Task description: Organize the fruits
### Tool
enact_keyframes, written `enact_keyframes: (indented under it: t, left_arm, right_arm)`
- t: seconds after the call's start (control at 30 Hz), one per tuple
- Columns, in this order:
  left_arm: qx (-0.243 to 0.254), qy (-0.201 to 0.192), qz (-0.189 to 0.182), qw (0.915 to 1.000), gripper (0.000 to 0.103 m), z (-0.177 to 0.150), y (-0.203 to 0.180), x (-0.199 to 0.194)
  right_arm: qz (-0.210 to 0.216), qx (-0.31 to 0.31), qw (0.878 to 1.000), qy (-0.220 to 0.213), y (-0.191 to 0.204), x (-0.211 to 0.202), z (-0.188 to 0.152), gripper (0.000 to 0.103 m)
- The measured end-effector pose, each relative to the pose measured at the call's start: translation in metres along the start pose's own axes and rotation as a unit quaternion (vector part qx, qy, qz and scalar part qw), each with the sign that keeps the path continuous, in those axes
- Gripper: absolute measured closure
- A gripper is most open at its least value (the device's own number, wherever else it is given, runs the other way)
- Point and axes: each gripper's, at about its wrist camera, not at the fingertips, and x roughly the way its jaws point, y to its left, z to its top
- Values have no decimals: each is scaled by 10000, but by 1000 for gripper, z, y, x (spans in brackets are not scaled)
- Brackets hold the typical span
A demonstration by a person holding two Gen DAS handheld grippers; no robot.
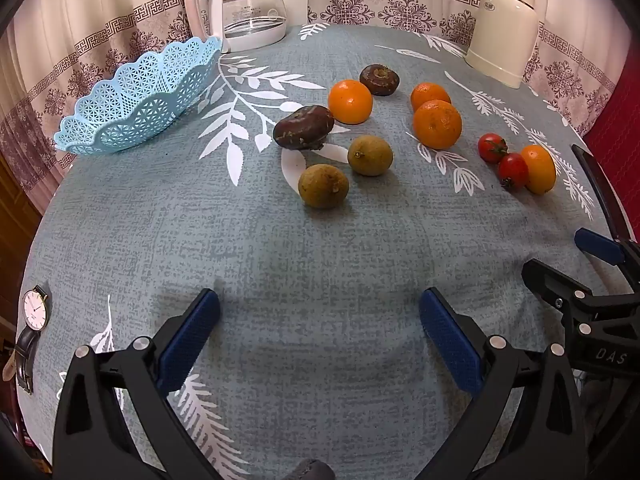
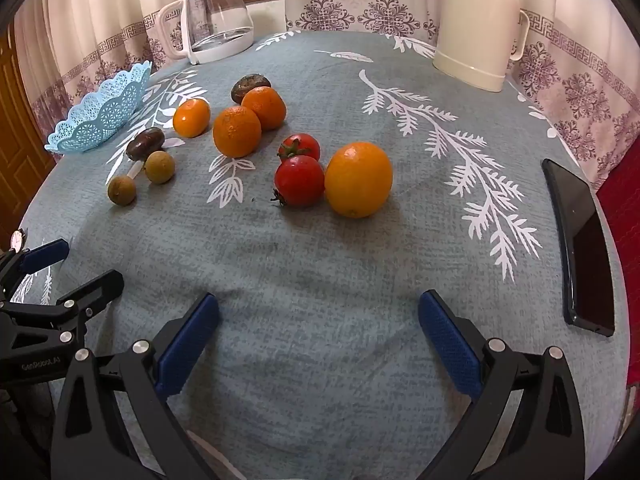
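Readable: "DAS" in pale letters on right gripper (image 1: 600, 264) body, left wrist view. "GenRobot.AI" on left gripper (image 2: 60, 268) body, right wrist view. Kettle print illegible.

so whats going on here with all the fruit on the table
A person holds two black grippers with blue pads, the left gripper and right gripper, both open and empty above the grey leaf-print tablecloth. The oranges, red tomatoes, brown-green longans and dark chestnuts lie loose on the cloth. The pale blue lattice plastic basket holds nothing visible.
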Motion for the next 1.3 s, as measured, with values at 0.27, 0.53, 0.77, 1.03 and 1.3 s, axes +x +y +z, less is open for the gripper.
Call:
enact_keyframes:
  t: [0.27, 0.53, 0.77, 1.03, 1.3]
  left_arm:
    - [-1, 2, -6, 10000, 2, 0, 0, 0]
    - [-4, 3, -10, 10000, 2, 1, 0, 0]
    - [-7, 4, -13, 10000, 2, 0, 1, 0]
    - [-10, 4, -15, 10000, 2, 0, 1, 0]
    - [-10, 5, -13, 10000, 2, 0, 1, 0]
  right_arm:
    - [52, 1, 10000, 41, -2, -4, -1, 5]
    - [139, -97, 9998, 144, -3, -3, 2, 5]
    - [160, -113, 9997, 153, -3, -3, 2, 5]
    - [196, -92, 9997, 139, -4, -4, 2, 5]
    - [373, 2, 9993, 84, -9, -5, 1, 5]
